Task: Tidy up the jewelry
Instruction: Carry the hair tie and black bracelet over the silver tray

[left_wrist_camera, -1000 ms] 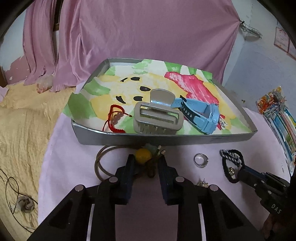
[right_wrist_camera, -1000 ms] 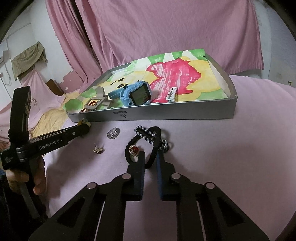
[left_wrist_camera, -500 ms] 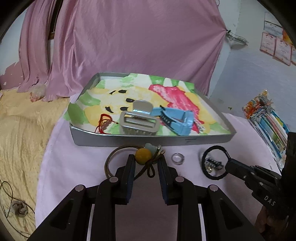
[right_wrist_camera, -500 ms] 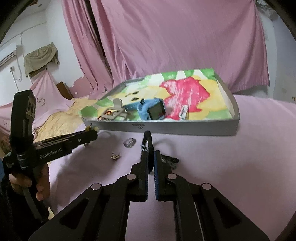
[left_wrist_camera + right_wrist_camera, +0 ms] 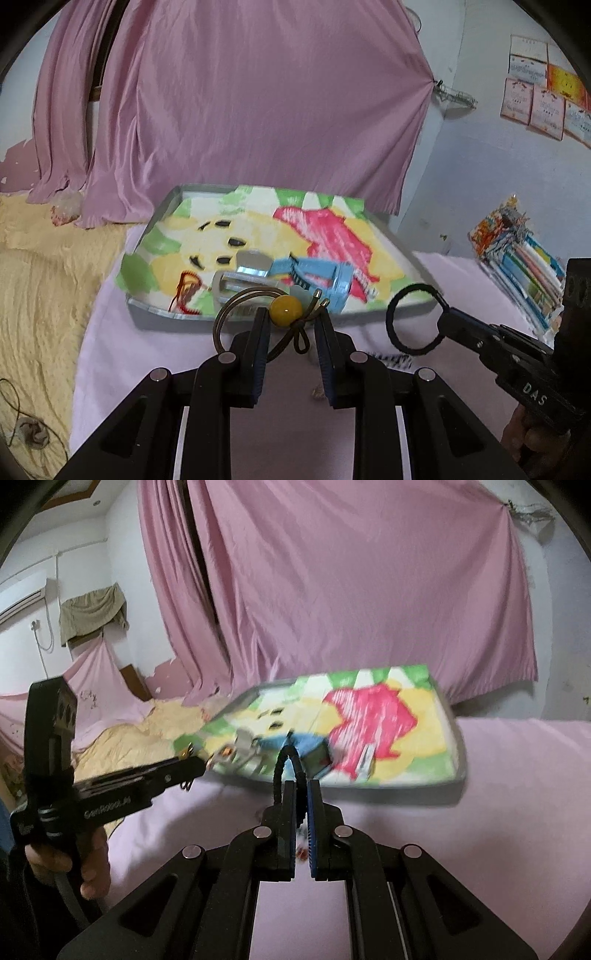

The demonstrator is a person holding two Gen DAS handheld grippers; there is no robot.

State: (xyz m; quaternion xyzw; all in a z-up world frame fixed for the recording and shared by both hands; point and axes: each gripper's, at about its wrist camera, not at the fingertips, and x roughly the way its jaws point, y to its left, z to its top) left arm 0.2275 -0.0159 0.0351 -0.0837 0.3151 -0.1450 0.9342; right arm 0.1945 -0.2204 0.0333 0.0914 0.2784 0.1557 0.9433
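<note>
Left tongs [image 5: 291, 325]: a brown hair tie with a yellow bead [image 5: 283, 309] is clamped between the fingers and held above the surface, in front of the tray's near wall.
Right tongs [image 5: 302, 794]: closed on a black bracelet [image 5: 287, 764]; its loop is seen raised off the surface in the left wrist view [image 5: 413, 319].
Tray [image 5: 155, 314]: grey metal, lined with a bright painted sheet, set on the pink-covered surface [image 5: 480, 830].
Tray contents: a red cord bracelet [image 5: 184, 291], a silver hair claw [image 5: 243, 277] and a blue watch [image 5: 325, 277] are seen near the front edge; detail is blurred.
Surface: small items are partly hidden behind the tongs and cannot be identified.
</note>
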